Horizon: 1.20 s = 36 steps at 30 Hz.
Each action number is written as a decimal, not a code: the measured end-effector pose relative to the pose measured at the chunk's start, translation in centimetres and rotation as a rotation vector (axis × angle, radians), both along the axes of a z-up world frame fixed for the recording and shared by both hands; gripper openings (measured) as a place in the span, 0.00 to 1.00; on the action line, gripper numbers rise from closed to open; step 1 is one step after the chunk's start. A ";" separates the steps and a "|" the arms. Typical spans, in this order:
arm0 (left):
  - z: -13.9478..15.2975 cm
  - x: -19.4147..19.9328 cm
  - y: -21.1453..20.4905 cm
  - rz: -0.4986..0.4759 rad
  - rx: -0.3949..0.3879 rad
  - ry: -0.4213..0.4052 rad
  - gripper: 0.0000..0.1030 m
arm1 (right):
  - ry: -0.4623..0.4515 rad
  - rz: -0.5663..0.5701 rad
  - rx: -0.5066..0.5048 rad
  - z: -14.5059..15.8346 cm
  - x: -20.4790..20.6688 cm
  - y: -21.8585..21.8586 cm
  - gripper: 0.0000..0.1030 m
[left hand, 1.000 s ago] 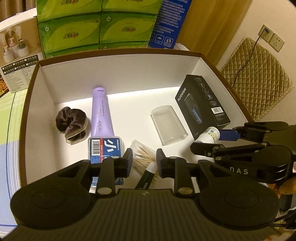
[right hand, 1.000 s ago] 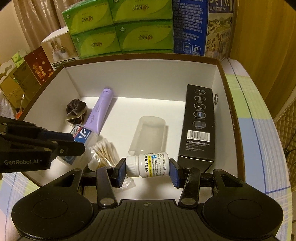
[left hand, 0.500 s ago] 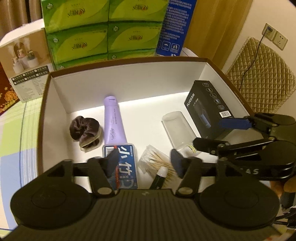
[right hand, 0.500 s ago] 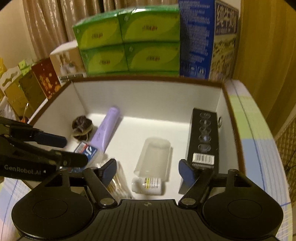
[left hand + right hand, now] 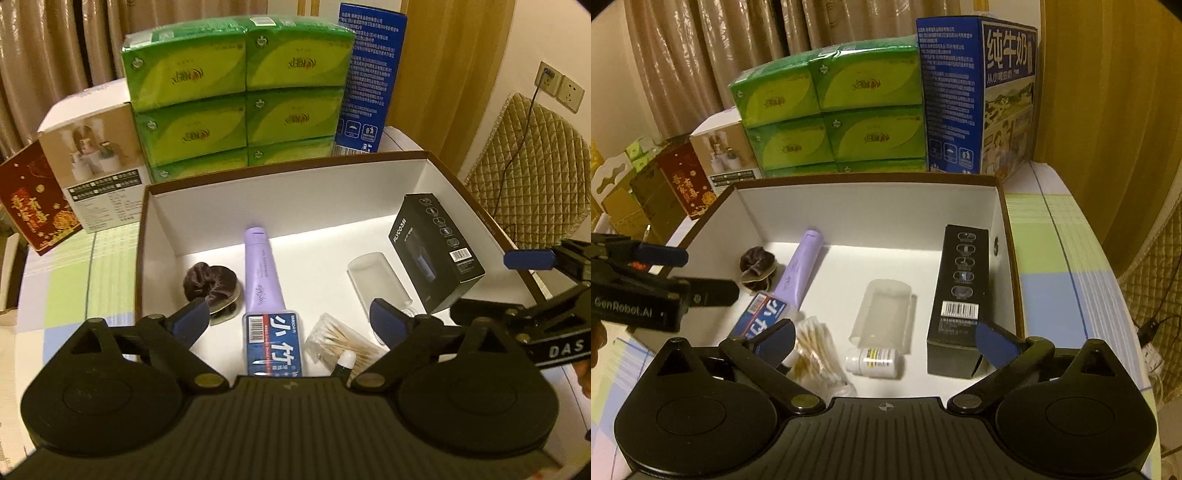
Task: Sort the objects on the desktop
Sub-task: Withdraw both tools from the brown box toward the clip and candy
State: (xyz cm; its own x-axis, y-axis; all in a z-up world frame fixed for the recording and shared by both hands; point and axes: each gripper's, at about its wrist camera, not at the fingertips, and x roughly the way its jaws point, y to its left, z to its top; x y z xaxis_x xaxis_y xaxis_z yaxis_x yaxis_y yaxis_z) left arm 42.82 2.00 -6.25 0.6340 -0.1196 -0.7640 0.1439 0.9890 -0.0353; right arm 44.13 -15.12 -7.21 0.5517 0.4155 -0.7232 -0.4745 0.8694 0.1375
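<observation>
My left claw (image 5: 288,319) spread, jaws just opened, nothing pinched. In the white box (image 5: 864,206), left to right: brown scrunchie (image 5: 757,267), purple tube (image 5: 801,267), blue card pack (image 5: 273,345), cotton swabs (image 5: 816,350), clear case (image 5: 886,314), white pill bottle (image 5: 873,362) lying free, black carton (image 5: 960,295). My right claw (image 5: 886,339) spread, just opened, empty

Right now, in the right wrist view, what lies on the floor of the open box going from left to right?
Dark scrunchie → purple tube → clear plastic cover → black carton. The cotton swabs and white pill bottle lie nearer the camera, so I left them out.
</observation>
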 end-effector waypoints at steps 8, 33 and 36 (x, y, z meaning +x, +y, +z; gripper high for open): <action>1.3 -2.5 0.2 0.032 0.043 -0.011 0.96 | -0.016 0.004 0.024 1.1 -3.0 -0.5 0.98; 4.6 -14.0 1.3 0.140 0.055 -0.052 0.99 | -0.008 0.036 0.097 3.8 -13.0 -1.0 0.98; 4.4 -15.2 1.1 0.142 0.074 -0.034 0.99 | 0.003 0.046 0.098 3.7 -14.1 -0.9 0.98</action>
State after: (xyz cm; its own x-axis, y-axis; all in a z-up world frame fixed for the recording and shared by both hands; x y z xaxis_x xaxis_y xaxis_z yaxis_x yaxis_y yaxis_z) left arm 27.61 3.07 -1.86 0.6664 0.0291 -0.7451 0.0024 0.9992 0.0411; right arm 29.99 -16.06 -3.51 0.5285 0.5092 -0.6793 -0.5128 0.8292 0.2226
